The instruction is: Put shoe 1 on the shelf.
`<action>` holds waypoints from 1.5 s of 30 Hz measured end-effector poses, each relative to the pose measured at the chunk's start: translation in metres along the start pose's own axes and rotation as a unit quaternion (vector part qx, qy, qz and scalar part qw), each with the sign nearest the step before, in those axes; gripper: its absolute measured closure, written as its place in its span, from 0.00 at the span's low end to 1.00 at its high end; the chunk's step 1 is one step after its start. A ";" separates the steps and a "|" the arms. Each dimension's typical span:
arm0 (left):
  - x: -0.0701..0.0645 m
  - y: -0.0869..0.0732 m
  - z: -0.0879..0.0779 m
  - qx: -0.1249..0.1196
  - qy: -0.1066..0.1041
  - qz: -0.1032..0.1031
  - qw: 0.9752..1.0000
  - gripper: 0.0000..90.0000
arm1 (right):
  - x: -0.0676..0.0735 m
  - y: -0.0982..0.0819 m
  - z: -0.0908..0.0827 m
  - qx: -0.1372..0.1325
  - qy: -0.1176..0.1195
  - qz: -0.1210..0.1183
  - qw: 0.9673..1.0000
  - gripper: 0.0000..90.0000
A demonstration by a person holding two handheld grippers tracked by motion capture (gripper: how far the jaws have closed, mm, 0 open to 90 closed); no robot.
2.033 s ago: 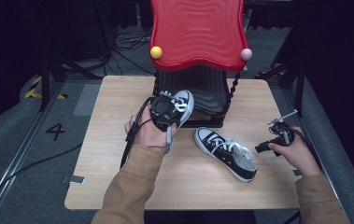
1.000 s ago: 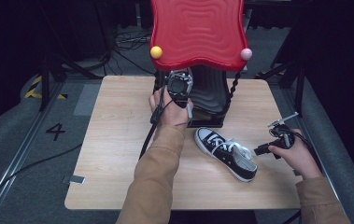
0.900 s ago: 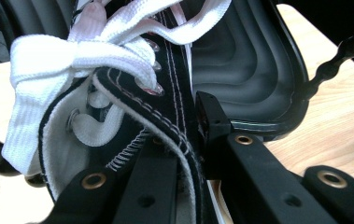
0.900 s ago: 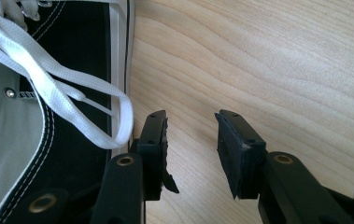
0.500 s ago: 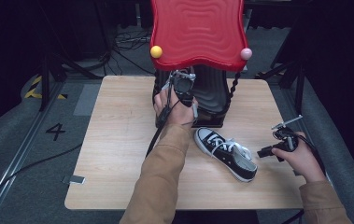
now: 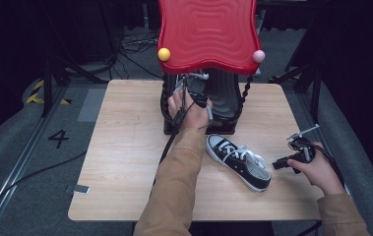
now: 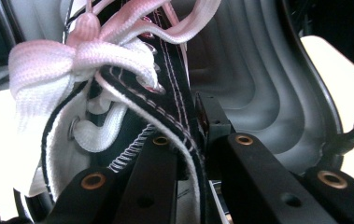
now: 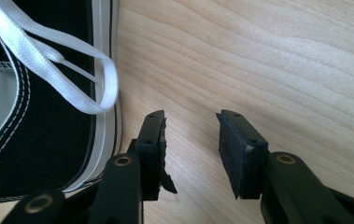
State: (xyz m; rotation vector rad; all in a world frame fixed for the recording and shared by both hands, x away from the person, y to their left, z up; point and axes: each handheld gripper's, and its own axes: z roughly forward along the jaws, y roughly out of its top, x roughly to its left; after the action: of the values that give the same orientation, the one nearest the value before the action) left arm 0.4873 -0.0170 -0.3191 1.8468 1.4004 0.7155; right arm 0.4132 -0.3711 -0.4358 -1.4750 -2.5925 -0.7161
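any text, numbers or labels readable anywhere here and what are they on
"4": a dark number marked on the grey floor left of the table.
A small printed tag by the eyelets of the shoe on the table, in the right gripper view: too small and blurred to read.
Nothing readable on the red shelf top or on the shoe in the left tool.

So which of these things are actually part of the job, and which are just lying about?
Part of the job:
- held shoe, clamped in the left gripper
- shoe rack
- second shoe on the table
- right gripper, open

Lying about:
- floor cables
- small floor tag
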 end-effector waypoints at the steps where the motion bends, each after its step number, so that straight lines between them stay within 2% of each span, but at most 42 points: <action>1: 0.000 0.000 0.001 -0.001 -0.001 -0.004 1.000 0.96 | 0.000 0.000 0.000 0.000 0.000 0.000 1.000 0.69; 3: 0.002 0.001 0.003 -0.001 -0.013 -0.021 1.000 0.95 | 0.001 -0.001 0.000 0.000 -0.001 0.001 1.000 0.69; 6: 0.003 0.000 0.006 0.007 -0.021 -0.029 0.999 0.95 | 0.000 -0.001 0.000 0.000 0.000 0.000 1.000 0.69; 8: 0.003 -0.002 0.010 0.021 -0.026 -0.030 0.999 0.94 | -0.002 -0.002 -0.001 -0.001 0.003 0.002 1.000 0.68; 9: 0.004 -0.003 0.011 0.031 -0.035 -0.032 0.998 0.94 | -0.003 -0.003 -0.002 -0.004 0.003 0.005 1.000 0.68; 11: 0.004 -0.003 0.011 0.034 -0.046 -0.036 0.998 0.93 | -0.006 -0.004 -0.004 -0.008 0.003 0.008 1.000 0.68; 13: 0.004 -0.003 0.010 0.041 -0.069 -0.036 0.996 0.88 | -0.006 -0.004 -0.005 -0.009 0.002 0.009 1.000 0.68; 15: 0.002 -0.004 0.007 0.051 -0.081 -0.030 0.995 0.82 | -0.005 -0.003 -0.004 -0.008 0.004 0.007 1.000 0.68; 19: -0.002 -0.006 -0.007 0.053 -0.084 -0.012 0.995 0.70 | -0.003 -0.001 -0.001 -0.001 0.005 0.004 1.000 0.67; 25: -0.001 -0.007 -0.034 0.036 -0.111 -0.001 0.993 0.67 | -0.001 0.001 0.001 0.002 0.006 0.001 1.000 0.66; 27: 0.001 -0.008 -0.048 0.039 -0.131 0.007 0.991 0.67 | 0.001 0.003 0.003 0.005 0.007 -0.001 1.000 0.66; 29: 0.002 -0.010 -0.052 0.041 -0.137 0.008 0.990 0.69 | 0.001 0.003 0.004 0.007 0.006 -0.001 1.000 0.66; 34: 0.004 -0.018 -0.070 0.058 -0.164 0.030 0.984 0.77 | 0.001 0.004 0.005 0.010 0.006 -0.002 1.000 0.66; 35: 0.004 -0.022 -0.077 0.064 -0.177 0.040 0.981 0.78 | 0.000 0.004 0.005 0.009 0.006 -0.001 1.000 0.66; 36: 0.004 -0.022 -0.077 0.064 -0.177 0.040 0.981 0.80 | 0.000 0.004 0.005 0.009 0.006 -0.001 1.000 0.66; 38: 0.004 -0.028 -0.083 0.077 -0.193 0.053 0.977 0.82 | 0.000 0.003 0.005 0.008 0.007 0.000 1.000 0.66; 39: 0.005 -0.034 -0.085 0.083 -0.203 0.059 0.974 0.84 | 0.000 0.003 0.005 0.008 0.006 0.000 1.000 0.66; 40: 0.005 -0.034 -0.085 0.083 -0.203 0.059 0.974 0.86 | 0.000 0.003 0.005 0.008 0.006 0.001 1.000 0.66; 42: 0.006 -0.043 -0.086 0.090 -0.220 0.065 0.969 0.87 | 0.000 0.003 0.005 0.009 0.006 0.001 1.000 0.66; 45: 0.009 -0.055 -0.083 0.105 -0.224 0.081 0.965 0.92 | 0.001 0.004 0.006 0.012 0.006 -0.001 1.000 0.66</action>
State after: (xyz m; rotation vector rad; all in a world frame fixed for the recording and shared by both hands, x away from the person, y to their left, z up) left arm 0.3938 0.0176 -0.3126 2.1403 1.0684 0.2015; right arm 0.4165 -0.3660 -0.4397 -1.4552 -2.5851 -0.6888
